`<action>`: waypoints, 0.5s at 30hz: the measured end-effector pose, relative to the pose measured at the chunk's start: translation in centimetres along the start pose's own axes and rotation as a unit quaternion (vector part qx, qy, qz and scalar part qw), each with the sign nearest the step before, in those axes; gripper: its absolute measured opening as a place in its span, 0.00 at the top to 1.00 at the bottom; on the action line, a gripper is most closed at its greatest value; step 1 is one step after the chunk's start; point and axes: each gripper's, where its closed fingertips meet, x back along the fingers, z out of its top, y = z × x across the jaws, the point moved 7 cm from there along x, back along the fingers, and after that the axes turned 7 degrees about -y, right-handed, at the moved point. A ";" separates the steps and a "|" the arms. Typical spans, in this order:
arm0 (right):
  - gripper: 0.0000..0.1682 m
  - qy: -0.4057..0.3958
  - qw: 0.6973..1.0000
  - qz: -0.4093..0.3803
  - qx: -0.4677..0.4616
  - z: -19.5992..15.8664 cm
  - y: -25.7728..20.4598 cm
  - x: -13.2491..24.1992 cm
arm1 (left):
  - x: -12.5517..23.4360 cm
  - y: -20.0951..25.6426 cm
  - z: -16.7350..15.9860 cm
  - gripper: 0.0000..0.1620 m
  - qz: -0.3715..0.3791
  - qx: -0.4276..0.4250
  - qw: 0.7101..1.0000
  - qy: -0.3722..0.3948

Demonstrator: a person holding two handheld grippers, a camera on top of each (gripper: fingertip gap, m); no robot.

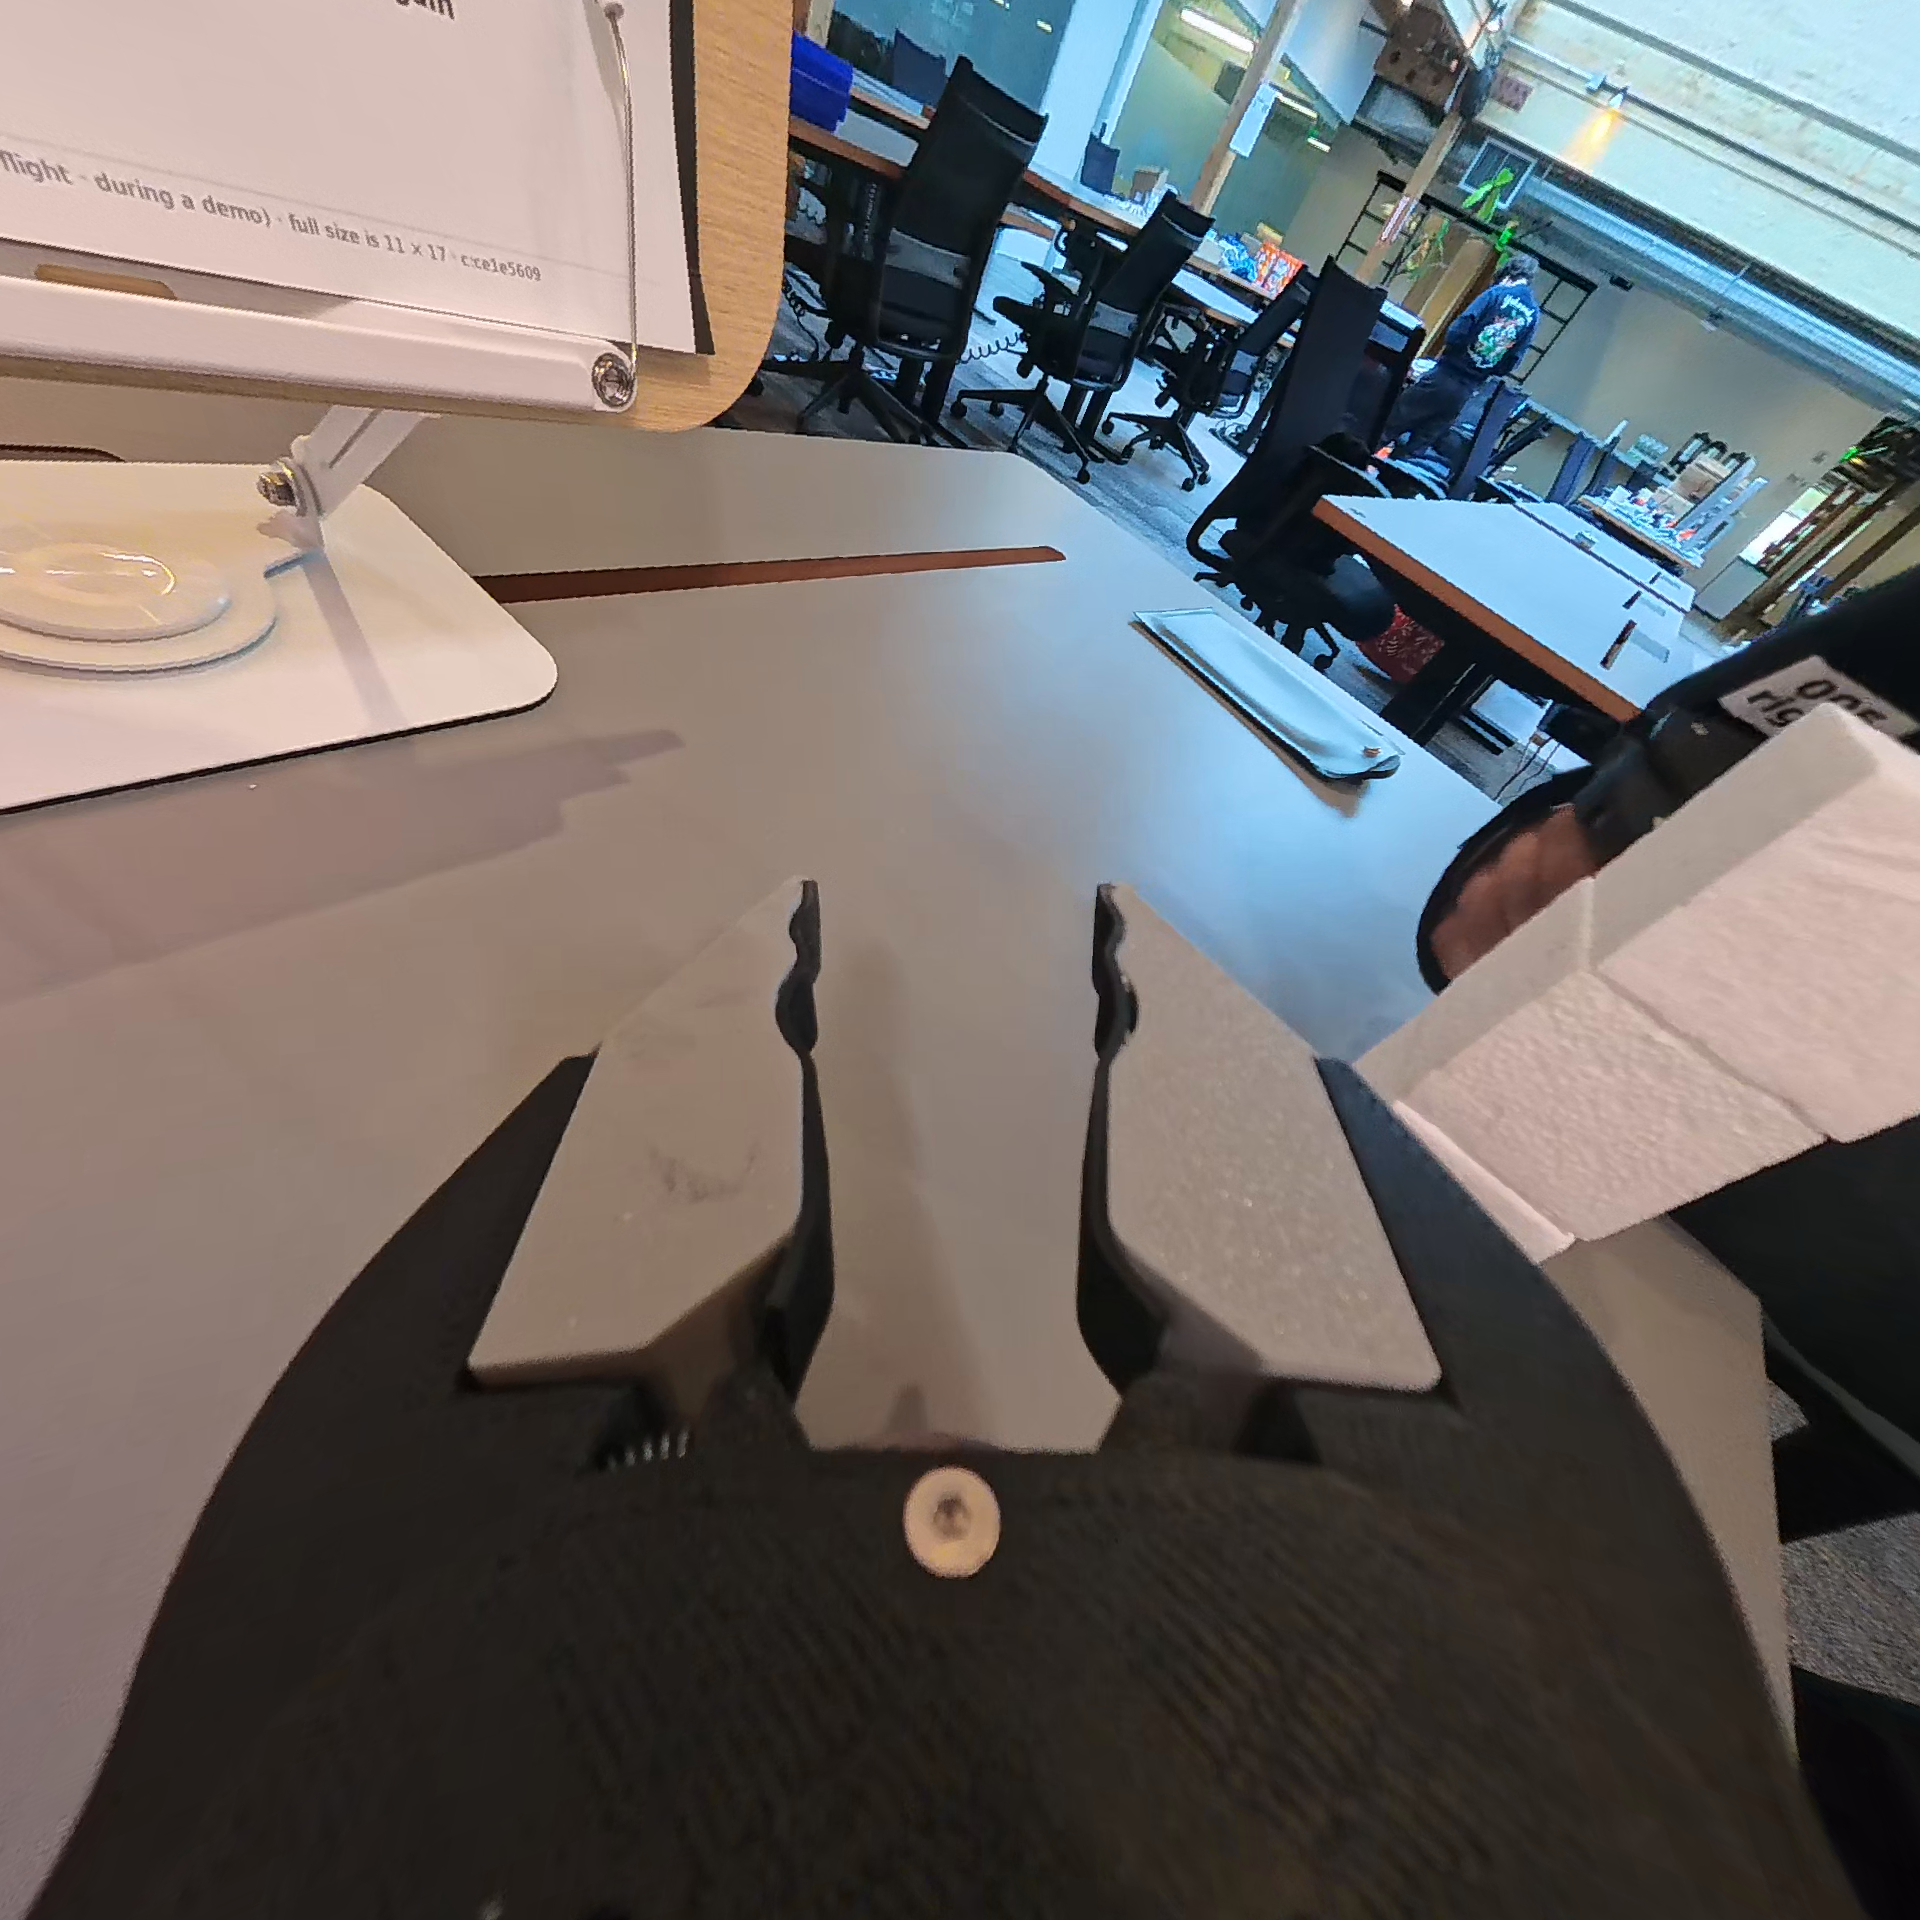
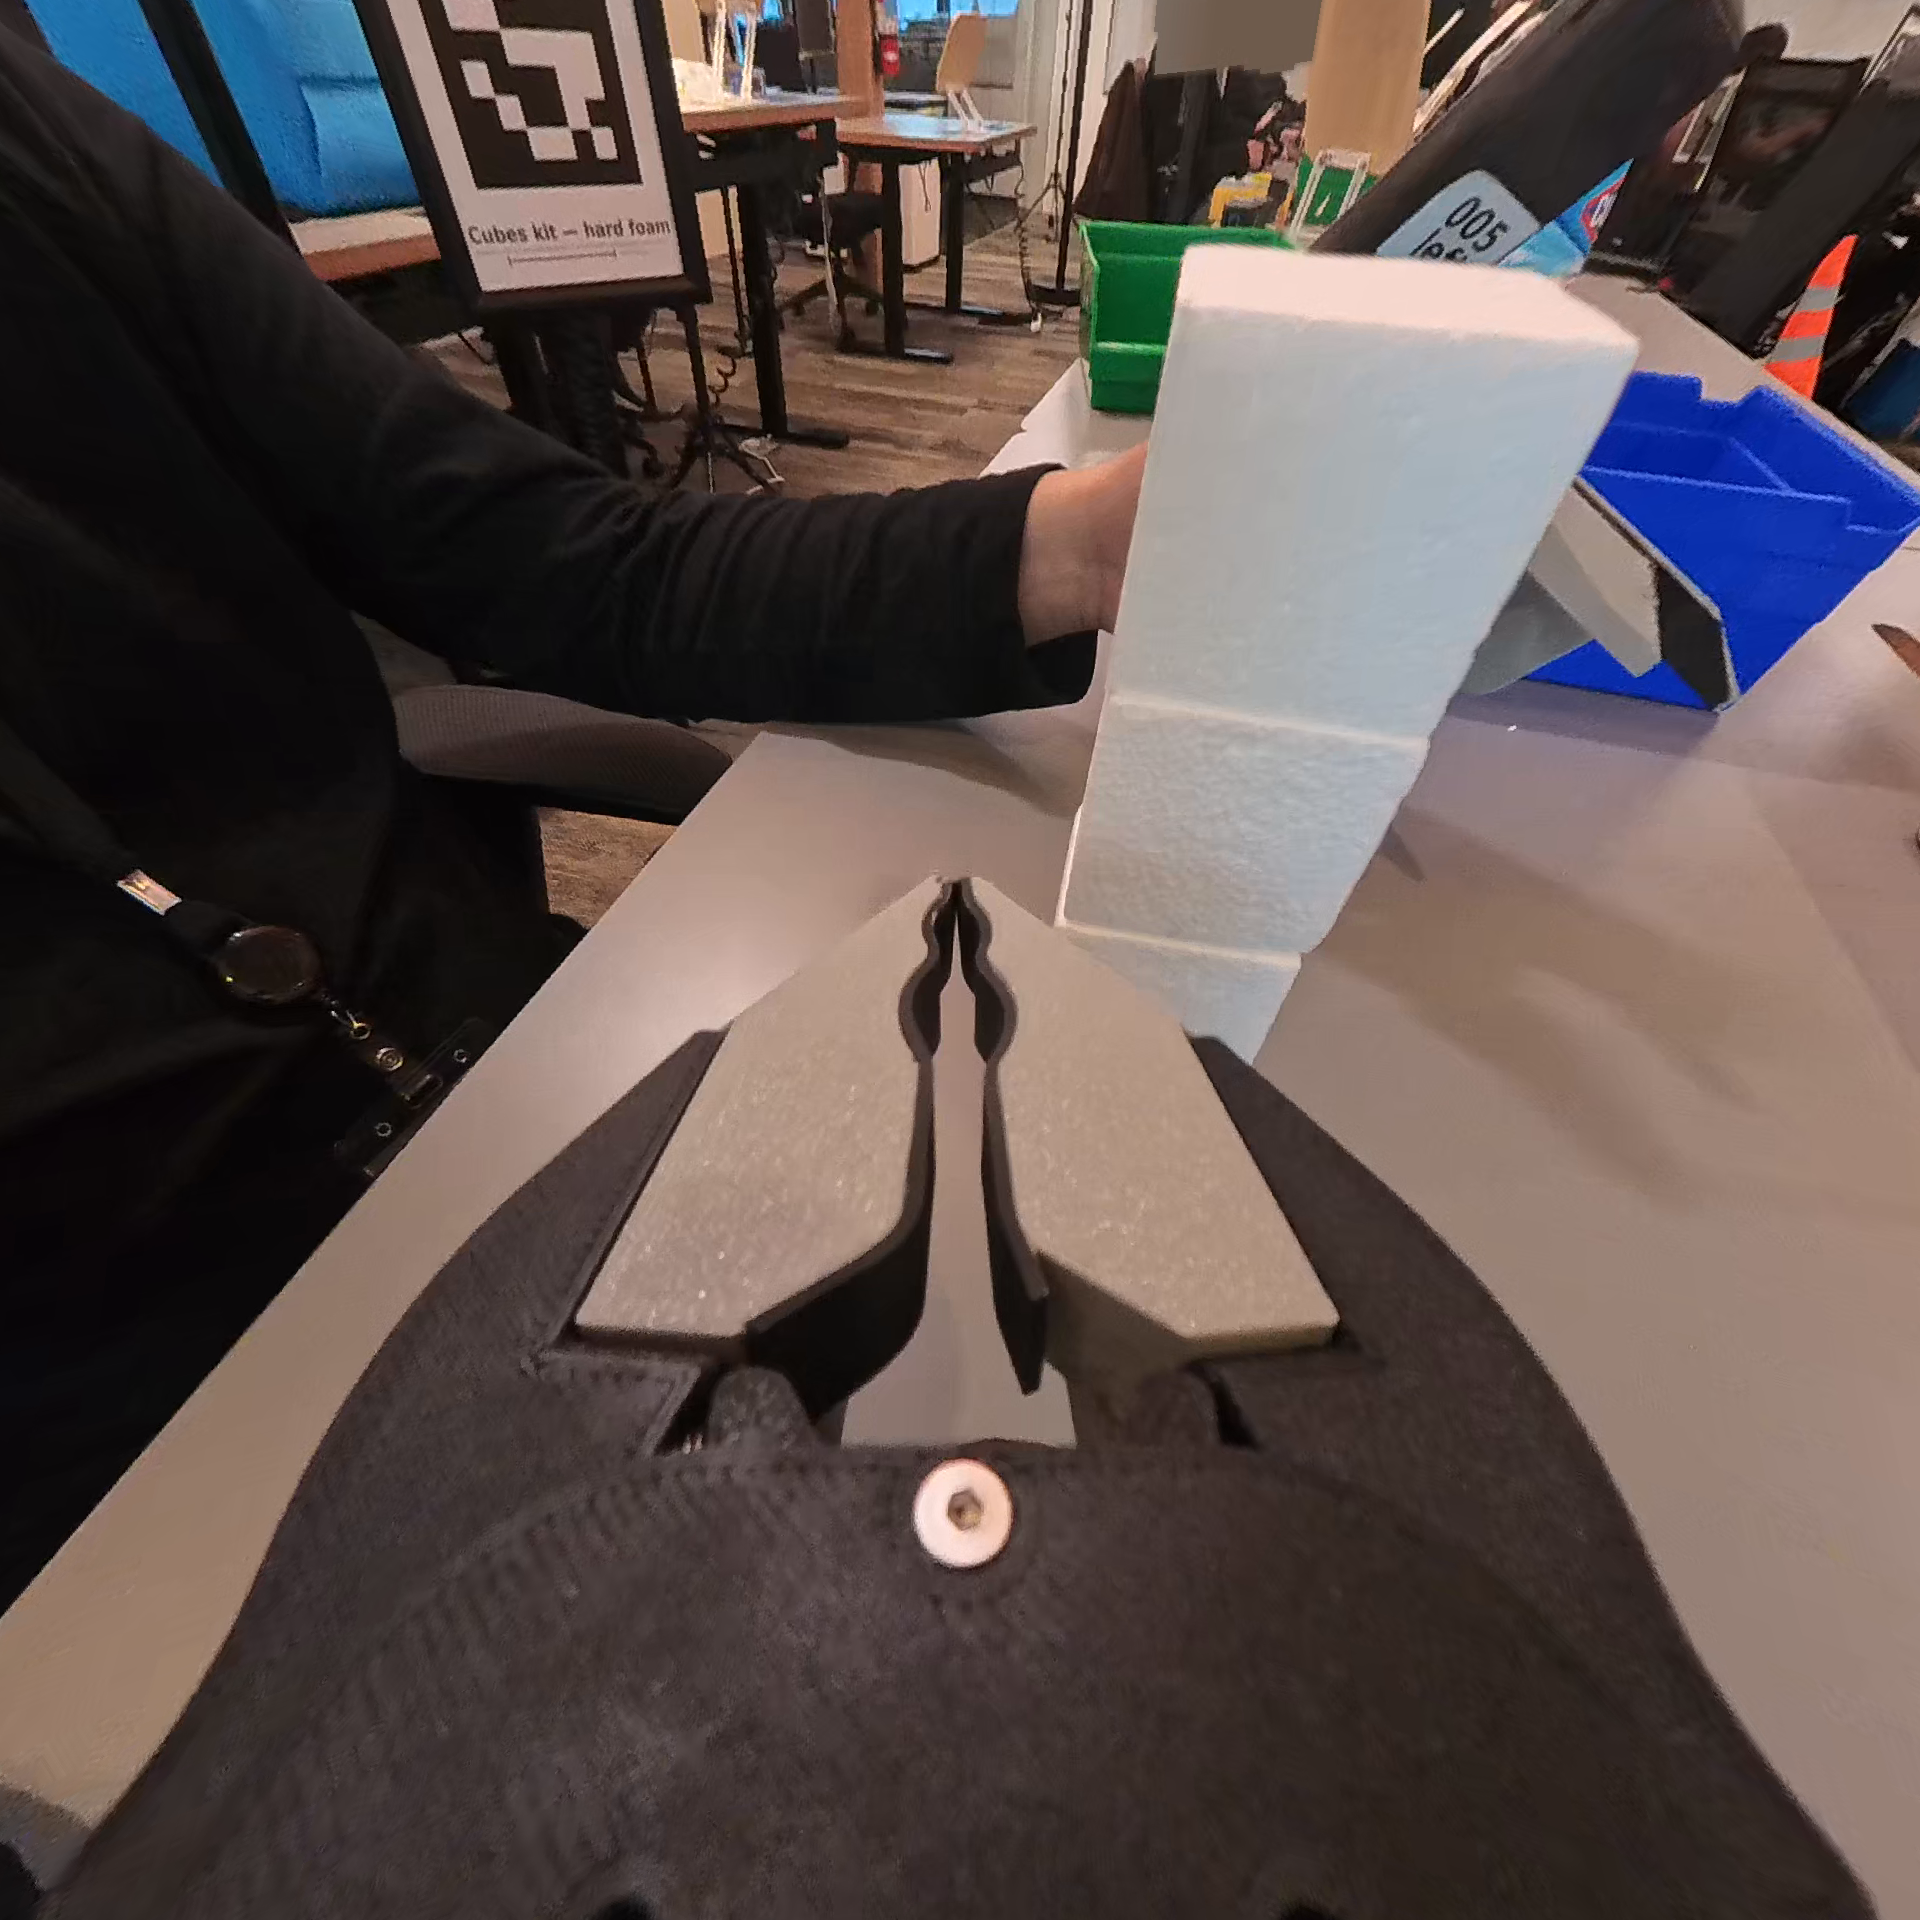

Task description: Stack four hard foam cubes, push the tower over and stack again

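With our right gripper [image 2: 956, 894] closed empty and left gripper [image 1: 956, 904] wide open, empty, the foam cube tower [image 2: 1299, 623] at one o'clock may scatter cubes off the table [image 2: 1558, 1039] edge if shoved hard.

Cube tower [image 2: 1288, 623] on table [image 2: 1558, 1039]

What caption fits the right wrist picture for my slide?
Shut right gripper beside a leaning white foam cube tower on the grey table.

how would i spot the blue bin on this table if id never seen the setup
Start at the white foam cube tower on the grey table. Just behind it to the right lies the blue bin, open, with inner compartments; the other bin, behind the tower, is green.
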 end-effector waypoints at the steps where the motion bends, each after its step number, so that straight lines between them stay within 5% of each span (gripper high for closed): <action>1: 1.00 -0.004 1.000 0.000 0.000 -0.1 0.0 -0.2 | 0.0 0.0 0.0 0.69 0.000 0.000 1.000 0.000; 15: 1.00 -0.025 1.000 -0.005 0.001 -0.5 0.1 -1.2 | -0.2 0.0 -0.2 0.69 0.003 -0.002 1.000 -0.010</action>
